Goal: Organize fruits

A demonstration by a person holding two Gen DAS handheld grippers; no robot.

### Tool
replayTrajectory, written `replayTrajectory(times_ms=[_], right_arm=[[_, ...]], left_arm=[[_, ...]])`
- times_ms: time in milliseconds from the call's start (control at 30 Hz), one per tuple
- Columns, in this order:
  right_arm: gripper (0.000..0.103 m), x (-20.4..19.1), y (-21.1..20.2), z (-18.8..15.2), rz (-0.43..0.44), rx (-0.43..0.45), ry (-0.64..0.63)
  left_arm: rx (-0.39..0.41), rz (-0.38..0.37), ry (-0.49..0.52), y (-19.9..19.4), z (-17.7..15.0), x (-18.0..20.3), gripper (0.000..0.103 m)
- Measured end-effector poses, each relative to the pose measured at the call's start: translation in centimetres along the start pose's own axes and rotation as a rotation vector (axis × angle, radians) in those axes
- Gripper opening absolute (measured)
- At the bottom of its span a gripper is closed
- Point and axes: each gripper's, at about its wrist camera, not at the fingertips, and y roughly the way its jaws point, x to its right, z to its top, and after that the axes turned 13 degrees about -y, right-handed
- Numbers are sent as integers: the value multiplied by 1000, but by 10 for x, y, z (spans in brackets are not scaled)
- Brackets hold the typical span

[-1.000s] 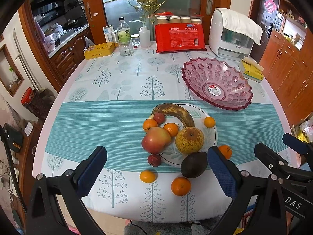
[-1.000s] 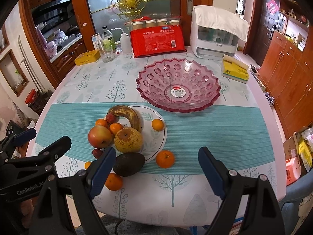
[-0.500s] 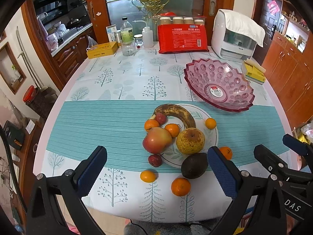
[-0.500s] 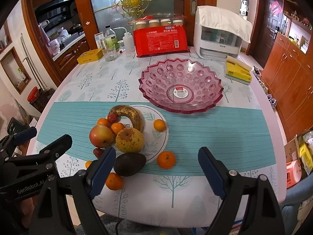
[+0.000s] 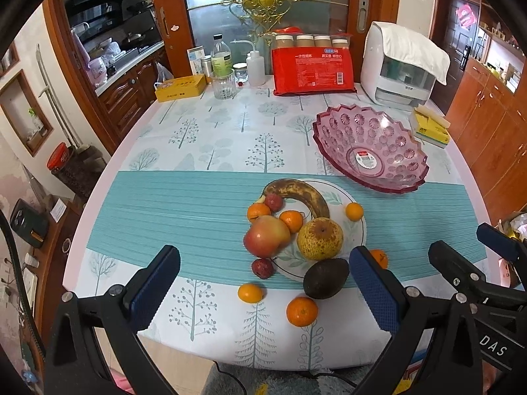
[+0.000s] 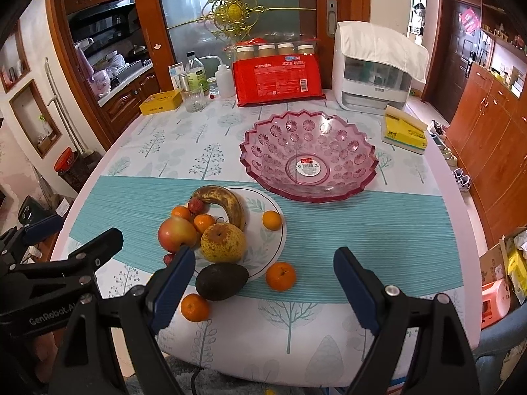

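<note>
A white plate (image 5: 357,230) (image 6: 263,250) near the table's front holds a brown banana (image 5: 304,194), a yellow pear (image 5: 320,238) (image 6: 223,243) and small oranges. A red apple (image 5: 266,236) (image 6: 176,233) leans on its left rim. A dark avocado (image 5: 325,278) (image 6: 221,281), several loose oranges and two small red fruits lie around it. The pink glass bowl (image 5: 370,146) (image 6: 308,154) stands empty behind, to the right. My left gripper (image 5: 263,284) and my right gripper (image 6: 263,283) hover open above the front edge, nothing between their fingers.
Along the back stand a red package (image 5: 314,70), bottles, a glass (image 5: 224,85), a yellow box (image 5: 180,88) and a white appliance (image 5: 403,65). A yellow pack (image 6: 405,130) lies at the right edge. Wooden cabinets flank the table on both sides.
Both views have drifted slightly; the table and fruits sit a little lower and closer in frame. No fruit has moved and both grippers stay open.
</note>
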Motion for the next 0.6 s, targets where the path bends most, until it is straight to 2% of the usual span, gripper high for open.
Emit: replayTrajectory(times_ms=[333, 600], right_arm=[[87, 0, 2, -2, 20, -1, -12], [87, -9, 18, 2, 28, -22, -14]], left_arm=[[-16, 17, -13, -1, -3, -2, 102], [-59, 29, 13, 23, 6, -6, 102]])
